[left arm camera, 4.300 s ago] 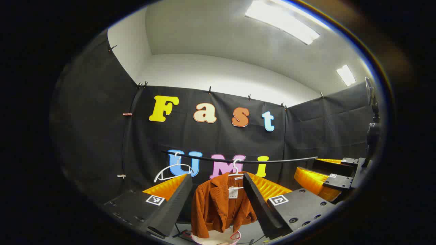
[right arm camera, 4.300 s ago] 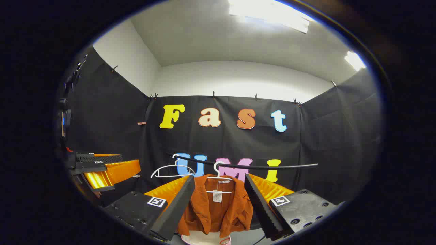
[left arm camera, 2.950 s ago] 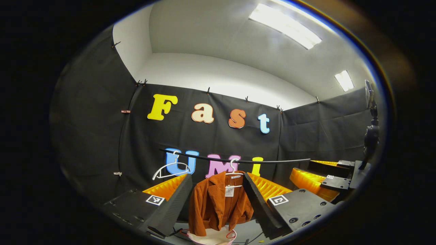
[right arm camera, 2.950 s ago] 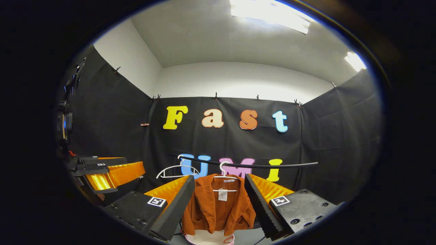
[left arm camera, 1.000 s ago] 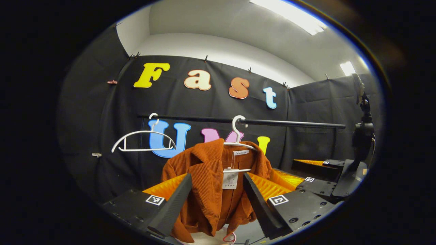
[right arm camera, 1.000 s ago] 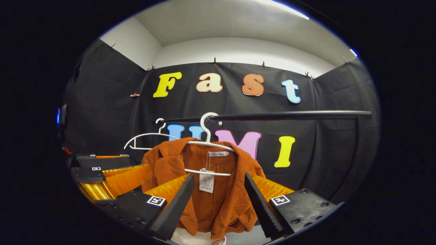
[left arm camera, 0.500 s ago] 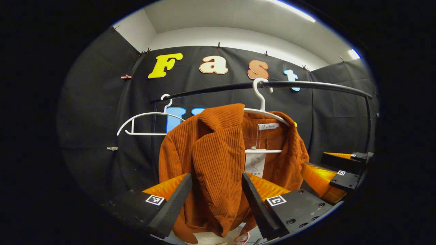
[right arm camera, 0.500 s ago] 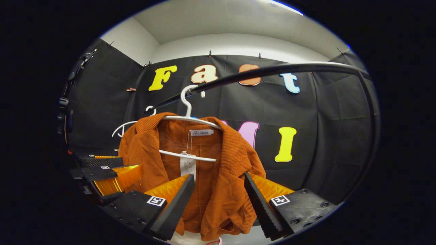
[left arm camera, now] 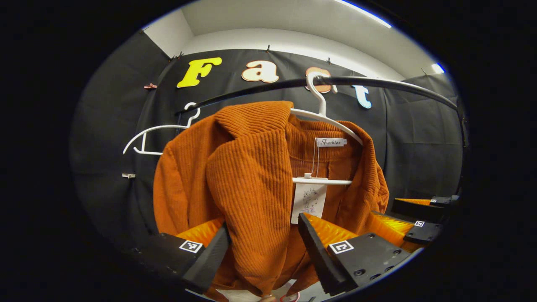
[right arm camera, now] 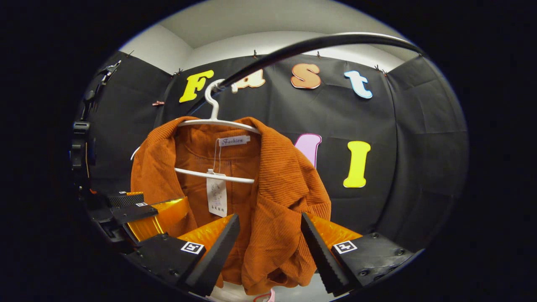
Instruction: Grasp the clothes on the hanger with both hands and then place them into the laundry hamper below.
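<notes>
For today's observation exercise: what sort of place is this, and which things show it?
Probably a staged recording booth, not a home: black cloth walls, a clothes rail with an orange jacket on a hanger, and handheld grippers.

Both views close, facing booth wall, angled upward; share jacket [left arm camera: 251, 176] [right arm camera: 277, 193], rail [left arm camera: 377, 82] [right arm camera: 293, 47].

Bright overhead strip light [left arm camera: 365, 14], sharp focus, strong fisheye bending.

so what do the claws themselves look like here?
Each claw, left claw and right claw, has two wedge-shaped fingers with ribbed inner faces on blocky black mounts with screw holes. Each mount carries a square black-and-white marker tag.
</notes>
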Available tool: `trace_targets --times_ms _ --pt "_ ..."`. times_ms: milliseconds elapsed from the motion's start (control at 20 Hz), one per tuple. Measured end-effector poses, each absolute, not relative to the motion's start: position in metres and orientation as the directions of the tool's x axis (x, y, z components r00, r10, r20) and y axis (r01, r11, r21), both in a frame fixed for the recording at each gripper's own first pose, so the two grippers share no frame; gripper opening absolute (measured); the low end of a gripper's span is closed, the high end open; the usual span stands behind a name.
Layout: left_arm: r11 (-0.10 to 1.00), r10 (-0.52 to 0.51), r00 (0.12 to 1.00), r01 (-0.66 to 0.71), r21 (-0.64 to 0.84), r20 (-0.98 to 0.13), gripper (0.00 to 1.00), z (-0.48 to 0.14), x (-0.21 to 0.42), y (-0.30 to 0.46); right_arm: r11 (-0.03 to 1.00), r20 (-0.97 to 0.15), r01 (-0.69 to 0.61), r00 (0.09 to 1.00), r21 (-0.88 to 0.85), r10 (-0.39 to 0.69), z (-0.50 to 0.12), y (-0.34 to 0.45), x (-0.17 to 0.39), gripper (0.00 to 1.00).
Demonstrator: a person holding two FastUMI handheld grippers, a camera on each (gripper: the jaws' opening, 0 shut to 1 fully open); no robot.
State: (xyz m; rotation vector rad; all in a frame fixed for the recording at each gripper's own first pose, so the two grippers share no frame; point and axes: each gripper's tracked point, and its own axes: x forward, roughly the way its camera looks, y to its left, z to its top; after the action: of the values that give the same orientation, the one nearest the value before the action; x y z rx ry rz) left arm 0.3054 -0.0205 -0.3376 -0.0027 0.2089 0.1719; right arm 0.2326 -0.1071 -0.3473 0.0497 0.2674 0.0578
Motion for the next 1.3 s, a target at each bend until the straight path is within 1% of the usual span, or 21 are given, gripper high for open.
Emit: trace_targets --times_ms 100,300,500,600,750,850,900,950,1050,1100,1250,1300 --pt "0.982 0.188 0.961 -0.188 0.018 -0.201 0.95 -0.342 0.312 -0.017 0.995 -0.302 -0.017 0.952 0.094 0.045 -0.364 -0.117 0.234 0.96" --pt "0.979 0.202 0.956 -0.205 0.007 -0.212 0.95 -0.353 0.319 -0.013 0.981 -0.367 0.020 0.929 0.195 0.055 -0.395 -0.119 0.241 0.95" --pt "0.974 0.221 0.948 -0.226 0.005 -0.230 0.95 -0.362 0.320 -0.006 0.953 -0.407 0.035 0.909 0.300 0.095 -0.420 -0.105 0.246 0.96" --pt "0.974 0.219 0.948 -0.225 -0.001 -0.232 0.95 -0.362 0.320 -0.004 0.948 -0.407 0.019 0.906 0.318 0.118 -0.424 -0.098 0.253 0.95" --pt "0.973 0.227 0.947 -0.233 0.001 -0.228 0.95 -0.358 0.319 0.001 0.937 -0.386 -0.048 0.903 0.345 0.188 -0.419 -0.078 0.257 0.95" --pt "0.966 0.255 0.943 -0.258 0.011 -0.214 0.95 -0.353 0.316 0.009 0.932 -0.377 -0.078 0.900 0.355 0.219 -0.417 -0.063 0.258 0.96" --pt "0.962 0.270 0.939 -0.273 0.017 -0.211 0.95 -0.353 0.316 0.013 0.933 -0.373 -0.079 0.902 0.350 0.217 -0.418 -0.060 0.261 0.96" --pt "0.960 0.277 0.936 -0.280 0.019 -0.216 0.95 -0.353 0.317 0.015 0.943 -0.380 -0.060 0.905 0.328 0.189 -0.420 -0.063 0.265 0.96" --pt "0.954 0.298 0.927 -0.299 0.033 -0.228 0.95 -0.356 0.319 0.017 0.968 -0.390 0.020 0.917 0.249 0.082 -0.426 -0.084 0.279 0.95" --pt "0.950 0.312 0.923 -0.309 0.047 -0.225 0.94 -0.357 0.318 0.019 0.970 -0.388 0.057 0.921 0.236 0.040 -0.425 -0.095 0.285 0.95" --pt "0.951 0.309 0.922 -0.302 0.068 -0.235 0.92 -0.362 0.324 0.022 0.962 -0.390 0.096 0.921 0.257 0.012 -0.428 -0.107 0.304 0.96" --pt "0.953 0.304 0.921 -0.295 0.072 -0.244 0.84 -0.364 0.325 0.024 0.965 -0.387 0.107 0.922 0.241 -0.006 -0.428 -0.114 0.305 0.80"
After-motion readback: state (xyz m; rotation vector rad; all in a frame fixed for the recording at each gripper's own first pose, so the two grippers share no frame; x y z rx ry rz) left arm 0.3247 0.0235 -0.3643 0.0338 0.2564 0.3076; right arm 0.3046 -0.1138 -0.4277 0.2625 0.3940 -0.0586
